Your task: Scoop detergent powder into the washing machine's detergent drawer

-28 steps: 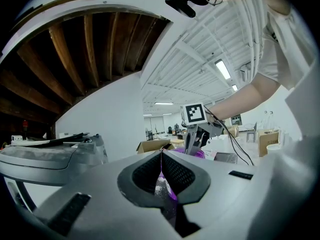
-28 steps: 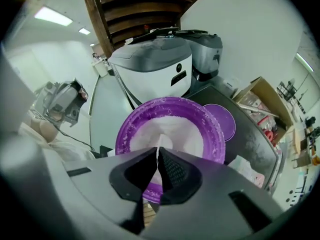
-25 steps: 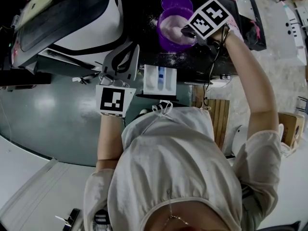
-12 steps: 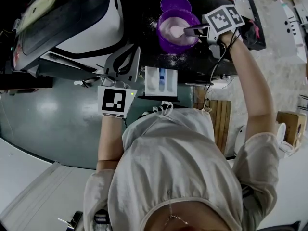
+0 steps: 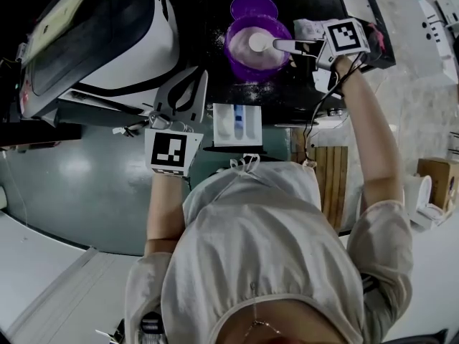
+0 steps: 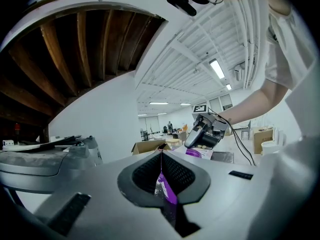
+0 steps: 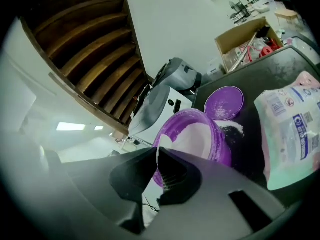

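The person is leaning over the dark surface (image 5: 301, 92) next to the washing machine (image 5: 136, 49). The right gripper (image 5: 297, 46) is holding a white scoop (image 5: 259, 43) by the handle, its fingers pinching it flat so the bowl is riding level. That bowl is heaped with powder and hanging right over the open purple tub (image 5: 237, 61). This looks sensible to me, since anything sliding off is dropping back in rather than joining the white dusting (image 5: 254, 88) lying on the surface in front. The tub's lid (image 5: 252, 6) is lying just behind it, and a detergent bag (image 7: 290, 129) is sitting off to one side. The detergent drawer (image 5: 238, 122) is standing pulled out, nearer the person than the tub, though I cannot tell whether any powder is in it. The left gripper (image 5: 199, 77) is idling just beside the drawer, fingers pressed together at the tips, seemingly parked clear of the path. I am guessing the loaded scoop is going to the drawer next, which is calling for a steady, level carry
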{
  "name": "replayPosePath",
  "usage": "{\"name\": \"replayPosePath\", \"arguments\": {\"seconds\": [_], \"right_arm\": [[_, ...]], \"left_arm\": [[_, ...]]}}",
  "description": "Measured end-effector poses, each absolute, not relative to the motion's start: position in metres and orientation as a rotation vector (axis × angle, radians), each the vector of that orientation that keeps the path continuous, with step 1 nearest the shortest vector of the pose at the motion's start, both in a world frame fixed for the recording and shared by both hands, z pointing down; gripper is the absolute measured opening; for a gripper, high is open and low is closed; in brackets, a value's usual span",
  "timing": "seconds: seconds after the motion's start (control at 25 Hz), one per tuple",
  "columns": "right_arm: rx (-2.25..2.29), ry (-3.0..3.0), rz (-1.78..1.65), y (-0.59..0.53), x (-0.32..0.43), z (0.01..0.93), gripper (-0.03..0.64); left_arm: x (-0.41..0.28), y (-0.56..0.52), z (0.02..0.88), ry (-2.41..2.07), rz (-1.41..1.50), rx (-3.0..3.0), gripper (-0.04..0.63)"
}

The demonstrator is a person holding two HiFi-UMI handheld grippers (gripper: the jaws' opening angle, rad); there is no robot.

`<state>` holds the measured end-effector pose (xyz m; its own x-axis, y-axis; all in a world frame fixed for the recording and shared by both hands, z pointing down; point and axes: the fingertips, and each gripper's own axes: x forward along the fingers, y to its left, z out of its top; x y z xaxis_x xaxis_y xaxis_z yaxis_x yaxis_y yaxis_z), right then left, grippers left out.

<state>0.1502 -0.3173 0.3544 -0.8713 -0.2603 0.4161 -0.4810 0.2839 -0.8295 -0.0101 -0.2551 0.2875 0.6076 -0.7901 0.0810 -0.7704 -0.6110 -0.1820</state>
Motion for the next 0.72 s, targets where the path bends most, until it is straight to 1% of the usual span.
{"name": "replayPosePath", "arguments": {"seconds": [0.2,0.72], "right_arm": [[0.676,-2.44,1.701,-0.313,0.147,0.339,0.012],[0.661,-2.557,1.902,-0.295,0.145,0.315,0.012]], "left_arm": [[0.001,-0.26,0.285,1.32,-0.279,-2.723,0.021],[0.025,-0.268,0.272,1.291,-0.272,-2.699,0.022]]}}
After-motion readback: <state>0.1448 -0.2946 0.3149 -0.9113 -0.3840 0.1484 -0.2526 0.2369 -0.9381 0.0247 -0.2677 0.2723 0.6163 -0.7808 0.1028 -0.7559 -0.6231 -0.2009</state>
